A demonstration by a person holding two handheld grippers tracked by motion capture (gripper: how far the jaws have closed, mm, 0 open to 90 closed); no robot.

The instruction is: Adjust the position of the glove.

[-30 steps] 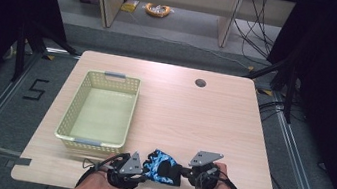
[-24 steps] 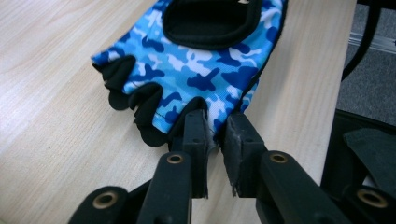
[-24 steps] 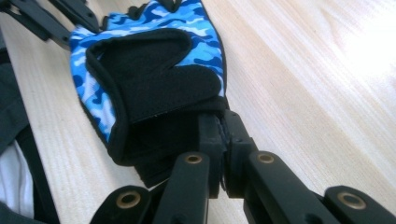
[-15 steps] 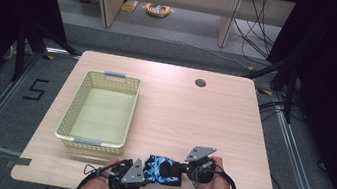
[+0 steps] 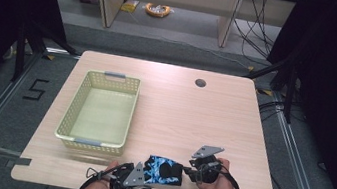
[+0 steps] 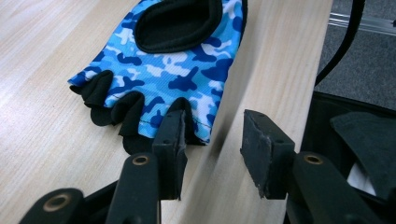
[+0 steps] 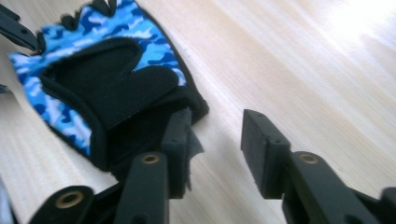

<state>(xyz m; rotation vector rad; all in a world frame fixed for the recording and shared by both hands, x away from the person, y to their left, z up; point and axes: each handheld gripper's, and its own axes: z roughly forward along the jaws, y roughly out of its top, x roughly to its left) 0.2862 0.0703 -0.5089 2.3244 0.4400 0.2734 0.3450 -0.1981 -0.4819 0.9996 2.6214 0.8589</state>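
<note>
Between the two grippers: blue camouflage glove (image 5: 163,170), flat on table (image 5: 189,113). Left gripper (image 6: 212,140) jaws parted at its finger end; right gripper (image 7: 215,140) parted at cuff. Neither grips.

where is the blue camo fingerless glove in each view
High view: the blue camouflage fingerless fabric glove lies at the table's near edge, between the two tongs.
Left gripper view: upper centre, finger openings toward the camera, one jaw at its near edge.
Right gripper view: upper left, black cuff toward the camera.
Shared landmark: the light wooden tabletop under the glove.
</note>
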